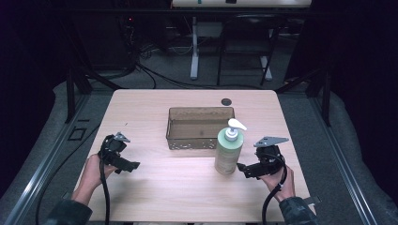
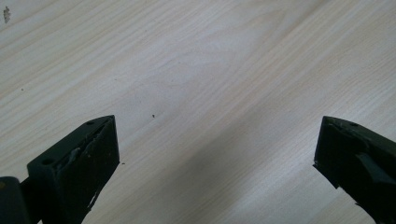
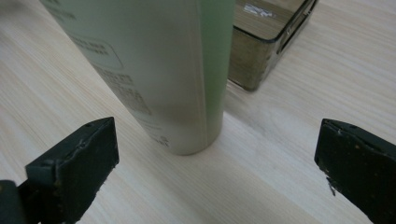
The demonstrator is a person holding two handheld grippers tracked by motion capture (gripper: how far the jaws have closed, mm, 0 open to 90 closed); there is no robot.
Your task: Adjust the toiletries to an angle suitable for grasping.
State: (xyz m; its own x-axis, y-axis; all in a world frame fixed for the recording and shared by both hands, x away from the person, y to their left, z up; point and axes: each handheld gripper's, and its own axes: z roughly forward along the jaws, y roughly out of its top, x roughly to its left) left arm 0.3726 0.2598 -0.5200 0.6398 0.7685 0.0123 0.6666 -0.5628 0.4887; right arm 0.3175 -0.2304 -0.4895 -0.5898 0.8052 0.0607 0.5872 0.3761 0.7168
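We see the bottle [image 1: 229,151] standing upright a little right of centre in the high view, its base on the table [image 1: 155,187] and its pump just in front of the lower right corner of the bin [image 1: 199,127]. Just right of it is the right gripper [image 1: 241,168], jaws spread wide, bottle ahead of them untouched. At lower left, well apart, the left gripper [image 1: 134,165] also gapes wide over bare wood.
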